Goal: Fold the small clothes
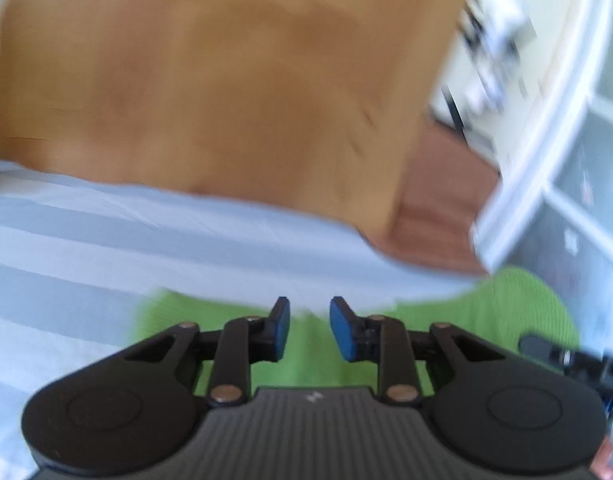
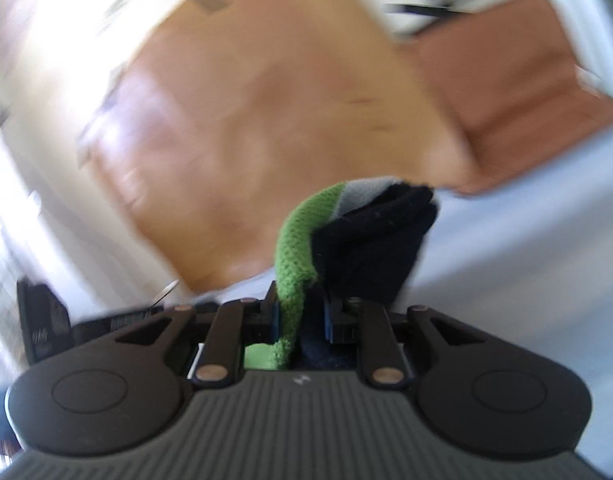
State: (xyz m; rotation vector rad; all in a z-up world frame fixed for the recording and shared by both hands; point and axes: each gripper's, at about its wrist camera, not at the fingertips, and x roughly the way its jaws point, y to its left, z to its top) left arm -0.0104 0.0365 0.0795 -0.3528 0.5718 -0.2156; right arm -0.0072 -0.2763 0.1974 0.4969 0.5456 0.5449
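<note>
Gripping a green, grey and black sock [image 2: 326,236], the right gripper [image 2: 300,320] has its jaws clenched on the green cuff, which threads down between them while the dark toe end stands up just ahead. The left gripper [image 1: 308,330] is released, its blue pads [image 1: 342,334] apart with nothing between them, hovering over green knit fabric [image 1: 506,308] that spreads under and to the right of its jaws.

Both views are smeared by motion, so fine detail is uncertain. My worry is the narrow bite: only the cuff seems pinched, so a quick swing could tug it free or let the loose end flop and spoil the fold.

Beyond the left jaws, the striped pale-blue cloth [image 1: 106,240] ends at an edge, with the wooden floor [image 1: 226,80] past it; a drop there looks possible. White furniture [image 1: 546,120] stands well to the right. Ahead of both jaws the space looks open.
</note>
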